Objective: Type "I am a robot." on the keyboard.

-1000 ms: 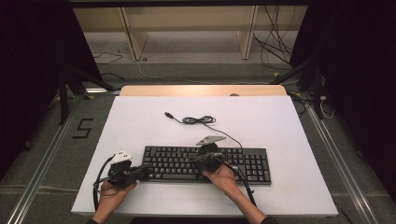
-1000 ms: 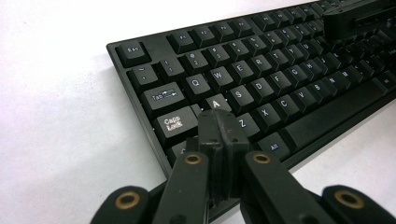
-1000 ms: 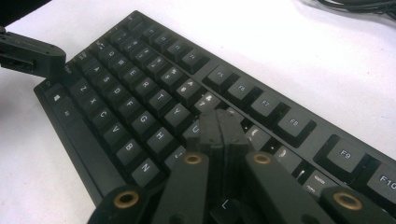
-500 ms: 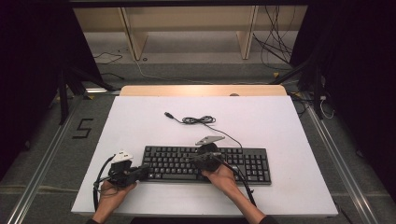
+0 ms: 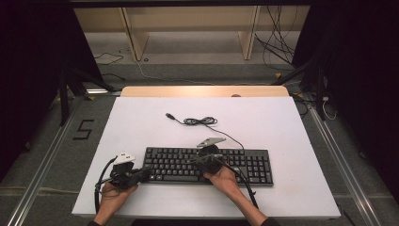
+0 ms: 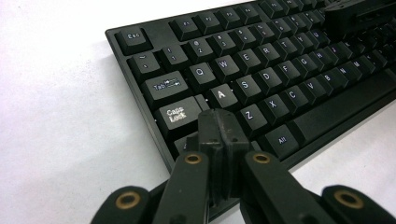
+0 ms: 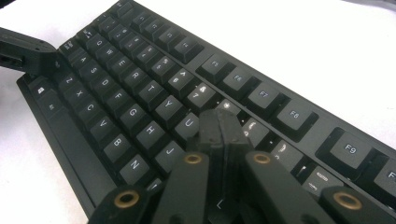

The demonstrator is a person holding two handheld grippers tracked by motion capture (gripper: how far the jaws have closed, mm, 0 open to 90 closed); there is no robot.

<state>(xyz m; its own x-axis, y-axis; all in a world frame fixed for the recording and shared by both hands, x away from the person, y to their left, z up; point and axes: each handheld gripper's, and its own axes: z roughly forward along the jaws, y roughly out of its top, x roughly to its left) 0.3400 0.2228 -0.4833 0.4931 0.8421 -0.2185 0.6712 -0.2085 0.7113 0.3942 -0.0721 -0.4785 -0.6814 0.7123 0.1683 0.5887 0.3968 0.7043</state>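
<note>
White tabletop (image 5: 141, 122) carries the keyboard (image 5: 244, 165) lengthwise across me; my left gripper (image 6: 219, 128), jaws pressed together, tips at its Caps Lock end, my right gripper (image 7: 219, 128) (likewise closed) over the middle keys

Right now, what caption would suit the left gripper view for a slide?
Left gripper, jaws shut, poised over the black keyboard near its Caps Lock key.

the keyboard (image 5: 207, 165) lies near the front edge of the bench (image 5: 282, 127); its coiled cable (image 5: 200, 121) lies behind it; left claw (image 5: 147, 173) at its left end, right claw (image 5: 192, 161) over its middle.
</note>
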